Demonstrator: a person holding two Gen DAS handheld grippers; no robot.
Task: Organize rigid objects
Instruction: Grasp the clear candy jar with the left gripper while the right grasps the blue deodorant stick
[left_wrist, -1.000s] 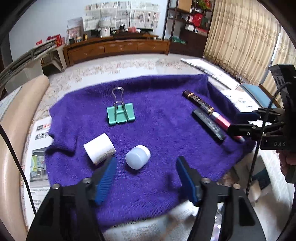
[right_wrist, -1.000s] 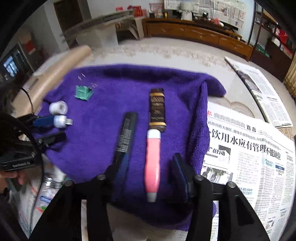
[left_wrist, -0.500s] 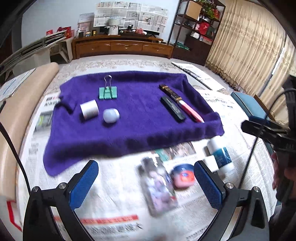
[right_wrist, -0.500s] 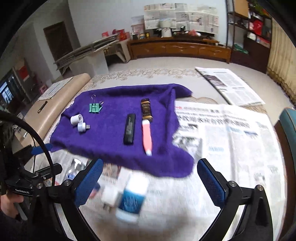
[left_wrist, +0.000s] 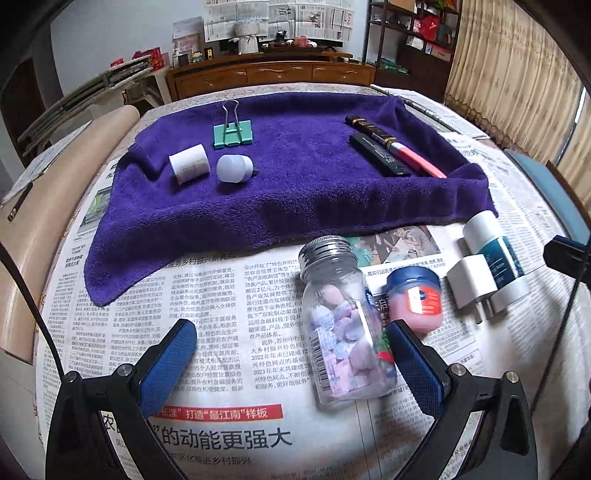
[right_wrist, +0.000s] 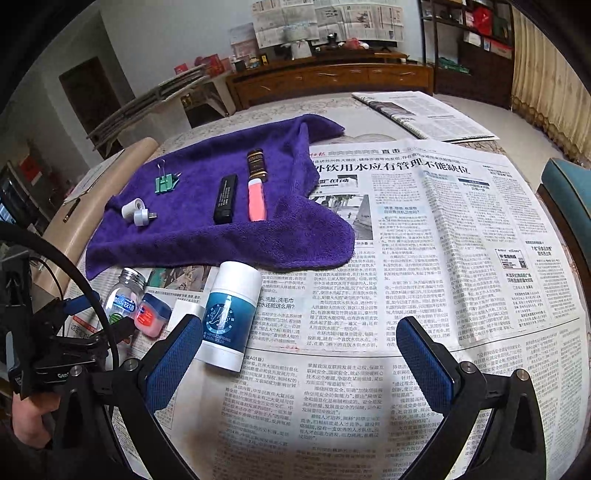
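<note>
Both grippers hang over a table covered with newspaper (right_wrist: 424, 258), and both have their blue pads spread wide with nothing pinched. The left gripper (left_wrist: 291, 365) has a clear jar (left_wrist: 340, 328) with a metal screw lid lying on its side between the fingers, close to the right pad but, as far as the view allows, not pressed by it. The jar holds pale pink and purple pieces. Just right of it stands a small pink tub (left_wrist: 415, 299) with a blue lid, then a white plug adapter (left_wrist: 471, 286) and a white-and-teal tube (left_wrist: 496, 258) lying side by side.

The right gripper (right_wrist: 299, 354) is over bare newspaper — the white-and-teal tube (right_wrist: 229, 314) lies just beside its left pad, outside the gap.

Further back a purple towel (left_wrist: 295, 192) is spread on the paper. On its left part lie a green binder clip (left_wrist: 232, 134), a white cap (left_wrist: 189, 164) and a small white bulb-like piece (left_wrist: 234, 168), the last two almost touching. On the right part lie three long things, close together and nearly parallel — a black stick (left_wrist: 380, 155), and a dark brown tube (left_wrist: 369, 128) end to end with a pink pen (left_wrist: 419, 164).

At the left edge of the right wrist view a hand (right_wrist: 29, 421) holds the left gripper's handle.
</note>
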